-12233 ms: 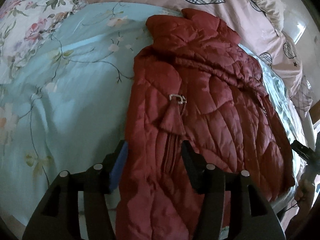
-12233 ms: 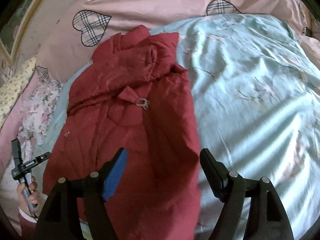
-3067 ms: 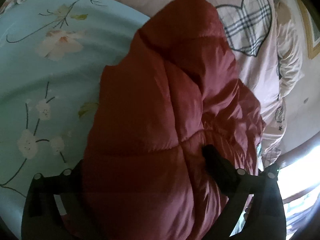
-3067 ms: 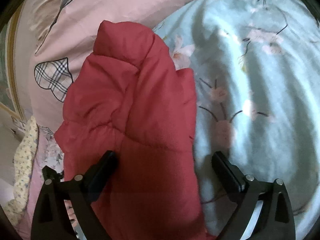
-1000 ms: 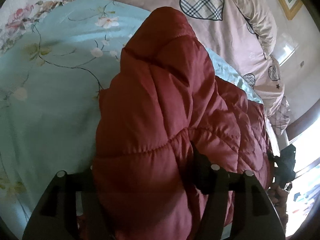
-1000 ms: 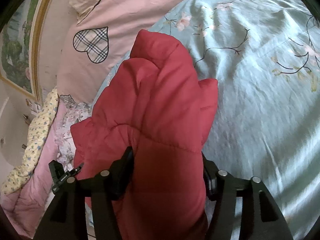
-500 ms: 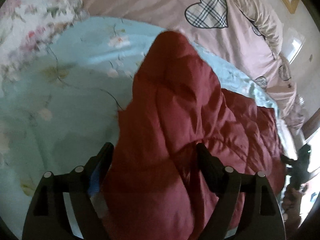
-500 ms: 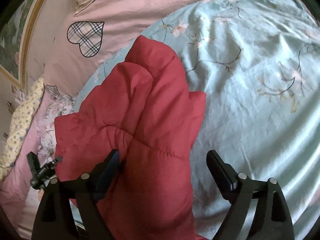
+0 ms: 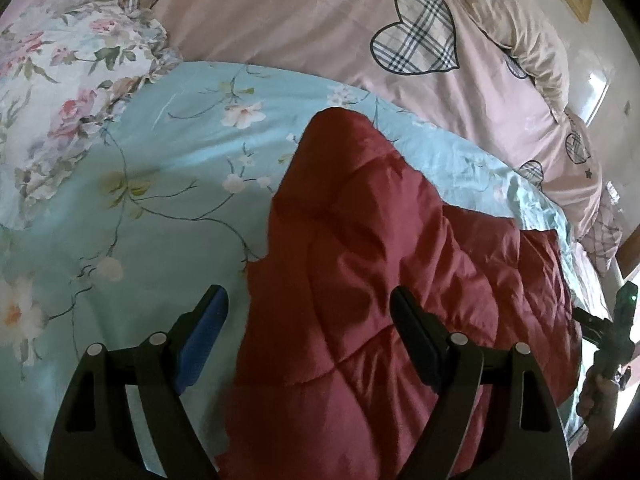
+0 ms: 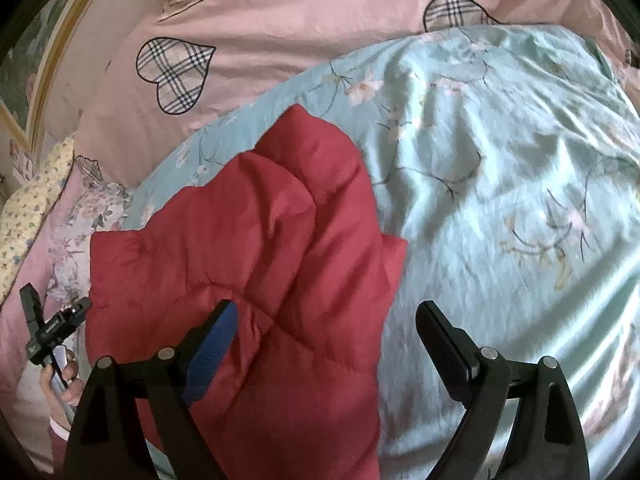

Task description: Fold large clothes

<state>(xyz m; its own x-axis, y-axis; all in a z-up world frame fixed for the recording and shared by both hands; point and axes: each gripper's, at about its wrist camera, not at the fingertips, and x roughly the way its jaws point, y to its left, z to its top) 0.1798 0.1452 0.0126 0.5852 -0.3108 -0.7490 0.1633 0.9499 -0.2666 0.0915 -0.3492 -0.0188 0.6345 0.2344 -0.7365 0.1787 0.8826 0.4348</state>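
Released a second ago, the red quilted jacket (image 9: 360, 272) now lies free in the left wrist view: where the left gripper (image 9: 308, 328) was clamped on a fold of it, the jaws now stand well apart, the blue-padded finger over the pale blue floral quilt (image 9: 132, 200) and the black one above the red cloth, neither pressing on it. The camera has also drawn back and up, so more of the pink heart-print bedding (image 9: 320, 32) shows behind. The jacket sits as a doubled-over bundle on the quilt, its rounded end toward the pink bedding, a flatter layer spreading to the right.

From the right wrist the same change shows — the right gripper (image 10: 324, 336), which pinched the jacket (image 10: 256, 248) a second ago, has let go; its jaws are wide and no cloth is caught between the pads. The jacket lies to the left of this view on the blue quilt (image 10: 500, 200), folded over on itself. At the lower left a hand (image 10: 60, 380) holds the other gripper's handle.

I judge this fold as laid down and released — the bundle looks loose and puffy, so a further fold or some pressing flat may follow.
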